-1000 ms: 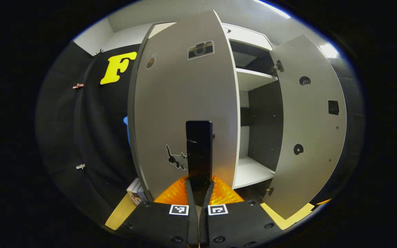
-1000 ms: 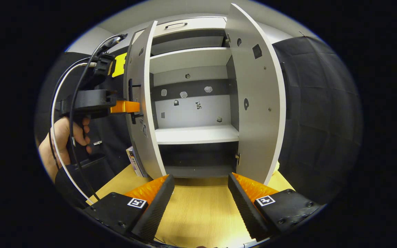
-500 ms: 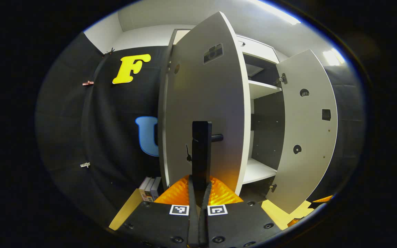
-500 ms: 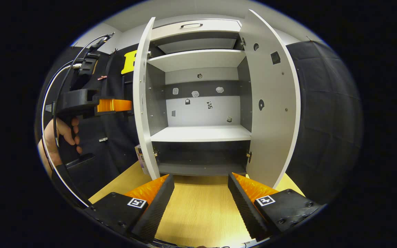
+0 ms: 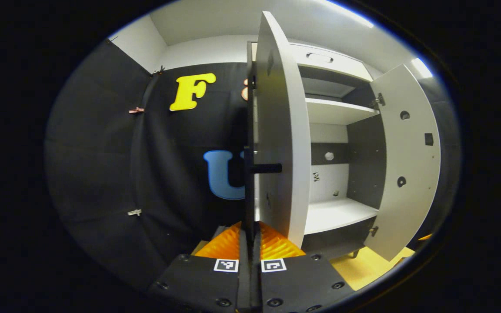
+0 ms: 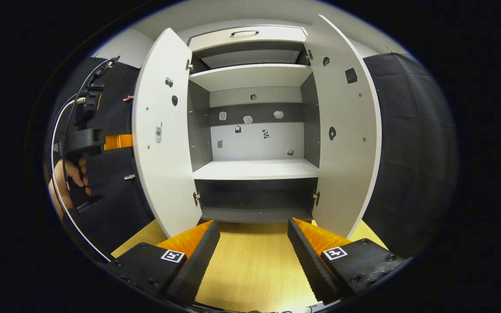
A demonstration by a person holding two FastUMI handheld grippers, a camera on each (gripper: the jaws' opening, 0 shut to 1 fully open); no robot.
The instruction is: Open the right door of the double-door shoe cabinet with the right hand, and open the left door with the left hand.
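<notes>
Showing smooth, matt pale laminate on the left door point(image 6: 161, 139), right door point(image 6: 346, 143) and shelf point(image 6: 255, 169); catching soft glare off the light wood-grain table point(image 6: 250, 261); hanging matt and creased as black cloth wall point(image 5: 102, 165); glinting as small metal hinges point(image 6: 196, 198); looking ribbed and rough along the right claw point(image 6: 254, 256) fingers point(image 6: 307, 256).

No readable text or numbers. Stickers on the cabinet's back panel point(image 6: 250, 130) too small; fiducial tags carry no characters.
</notes>
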